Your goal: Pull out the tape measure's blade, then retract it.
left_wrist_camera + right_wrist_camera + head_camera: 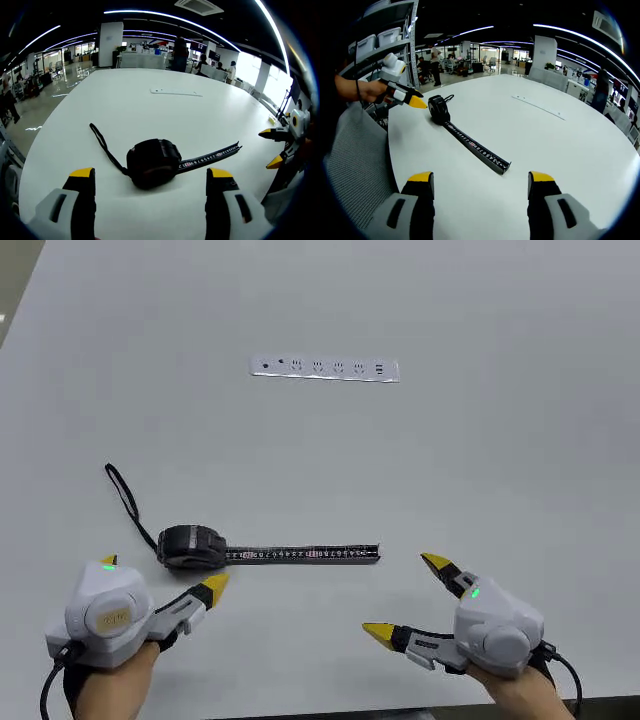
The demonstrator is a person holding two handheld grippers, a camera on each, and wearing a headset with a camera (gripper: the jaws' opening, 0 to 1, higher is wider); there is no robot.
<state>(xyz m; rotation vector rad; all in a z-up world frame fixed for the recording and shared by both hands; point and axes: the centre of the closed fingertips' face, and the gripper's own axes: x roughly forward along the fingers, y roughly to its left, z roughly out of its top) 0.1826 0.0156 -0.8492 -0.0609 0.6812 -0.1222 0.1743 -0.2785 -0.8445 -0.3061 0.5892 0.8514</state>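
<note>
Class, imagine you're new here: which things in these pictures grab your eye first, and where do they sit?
A black tape measure lies on the white table, its blade drawn out flat to the right. The yellow-tipped left gripper and right gripper are open near the front edge, holding nothing.

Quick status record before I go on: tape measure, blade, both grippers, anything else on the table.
tape measure: black, resting on the white table, strap trailing off it
blade: pulled out, lying flat on the table
left gripper: open, close to the tape measure, not touching
right gripper: open, near the blade's tip, apart from it
also there: power strip, far side
</note>
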